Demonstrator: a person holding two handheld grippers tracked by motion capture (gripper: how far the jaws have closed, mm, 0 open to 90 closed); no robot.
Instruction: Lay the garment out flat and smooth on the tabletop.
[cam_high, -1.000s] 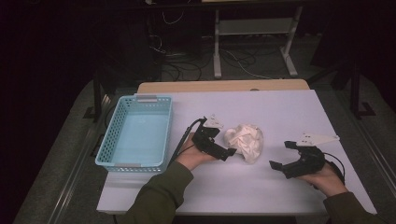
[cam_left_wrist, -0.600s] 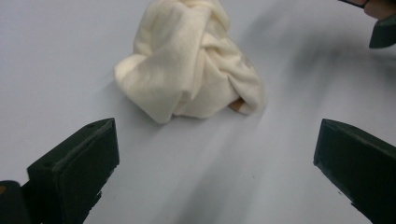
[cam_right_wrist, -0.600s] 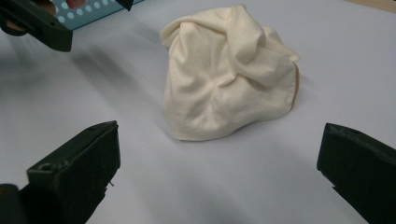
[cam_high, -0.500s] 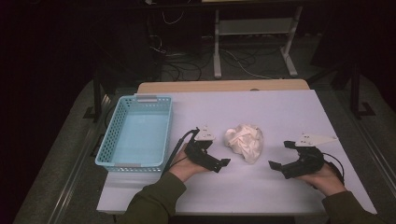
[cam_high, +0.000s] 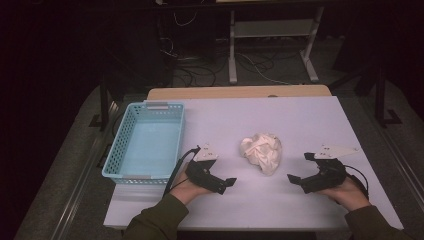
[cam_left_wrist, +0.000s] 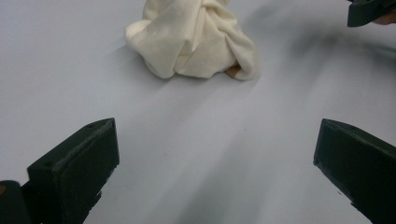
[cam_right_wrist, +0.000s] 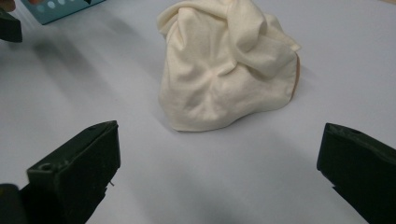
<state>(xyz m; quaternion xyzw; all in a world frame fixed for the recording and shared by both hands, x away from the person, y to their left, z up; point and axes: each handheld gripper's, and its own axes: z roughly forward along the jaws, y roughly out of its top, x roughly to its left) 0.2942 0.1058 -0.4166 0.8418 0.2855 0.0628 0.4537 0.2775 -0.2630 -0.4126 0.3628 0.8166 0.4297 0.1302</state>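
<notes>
1. Cloth first: a crumpled, cream-white bundle of soft fabric (cam_high: 261, 152) sits bunched into a lump on the white tabletop (cam_high: 300, 120), roughly midway between the two hands and a little farther from the person than either.
2. Left gripper (cam_high: 223, 184) rests low on the table with its black jaws spread wide and nothing between them; in the left gripper view the bundle (cam_left_wrist: 192, 39) lies ahead, well apart from the jaw tips.
3. Right gripper (cam_high: 298, 170) is likewise spread and empty, its jaws turned inward toward the cloth; in the right gripper view the bundle (cam_right_wrist: 226, 65) stands straight ahead, between the lines of the two jaws and close.
4. Judging by those views, the right gripper looks the nearer and better aimed, so a short forward push would put the cloth in its bite.
5. Pale blue slatted plastic basket (cam_high: 146, 141) stands at the table's left edge, beyond the left hand and well apart from the cloth.
</notes>
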